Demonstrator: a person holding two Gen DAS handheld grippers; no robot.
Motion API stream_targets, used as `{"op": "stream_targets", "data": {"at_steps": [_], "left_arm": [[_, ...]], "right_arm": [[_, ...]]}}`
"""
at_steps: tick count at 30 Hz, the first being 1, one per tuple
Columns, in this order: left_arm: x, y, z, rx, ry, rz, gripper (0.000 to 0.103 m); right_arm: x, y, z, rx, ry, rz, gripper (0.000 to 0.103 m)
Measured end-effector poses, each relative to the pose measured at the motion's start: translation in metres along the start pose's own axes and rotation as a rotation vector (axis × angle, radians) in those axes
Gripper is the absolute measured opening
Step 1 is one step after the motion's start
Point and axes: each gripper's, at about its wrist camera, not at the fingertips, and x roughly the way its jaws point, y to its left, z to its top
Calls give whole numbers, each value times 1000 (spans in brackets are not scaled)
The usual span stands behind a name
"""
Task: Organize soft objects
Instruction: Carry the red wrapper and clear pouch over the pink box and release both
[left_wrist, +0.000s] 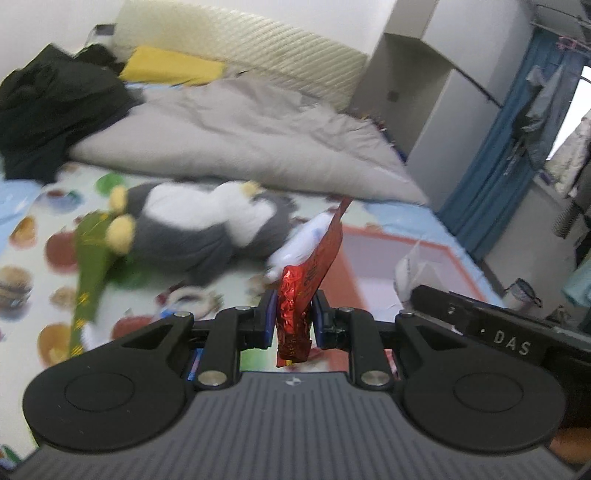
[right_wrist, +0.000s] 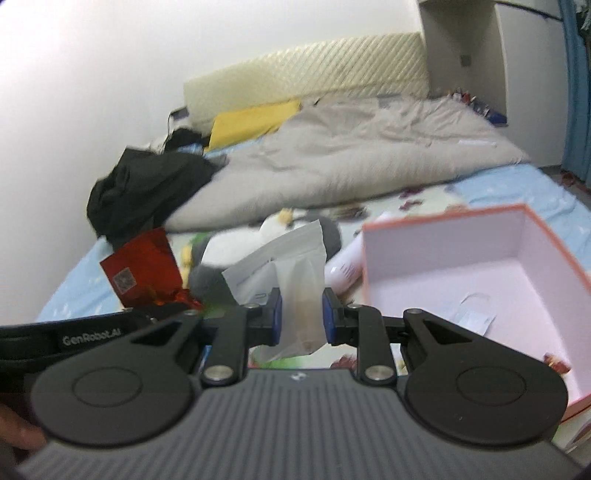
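Now left hand-held gripper clamped on red foil packet, right hand-held gripper on white pouch.

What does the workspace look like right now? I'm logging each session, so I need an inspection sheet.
Surface: bed with food-print sheet.
Job's things: red foil packet in the left gripper; white pouch in the right gripper; plush penguin, white tube and green cloth on the sheet; pink box open, nearly empty.
Clutter: grey duvet, black clothes, yellow cloth.
Grippers: both shut on their packets.
Cables: nothing seen.
Surroundings: white wall, blue curtain.
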Motion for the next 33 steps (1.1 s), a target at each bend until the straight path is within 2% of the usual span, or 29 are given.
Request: {"op": "stream_targets", "data": {"at_steps": [8,12,19,25,28,33], "left_arm": [[13,-70,42,77,-19,-113,24],[34,-102,46,114,25,-162,24],[103,-142,29,162,186,-216,24],[157,-151,4,197,304,-227,24],[175,-152,-8,208,345,-227,24],[195,-151,-15,220,368,-226,24]], "right_arm": [[-35,-32,40,14,-111,-78,26],[-37,-61,50,45,-114,-139,26],[-7,-118,37,131,-1,-235,26],[21,-152,5,184,114,-289,27],[30,-164,-10,221,156,-305,27],[36,-174,-25,249,190,-314,30]]}}
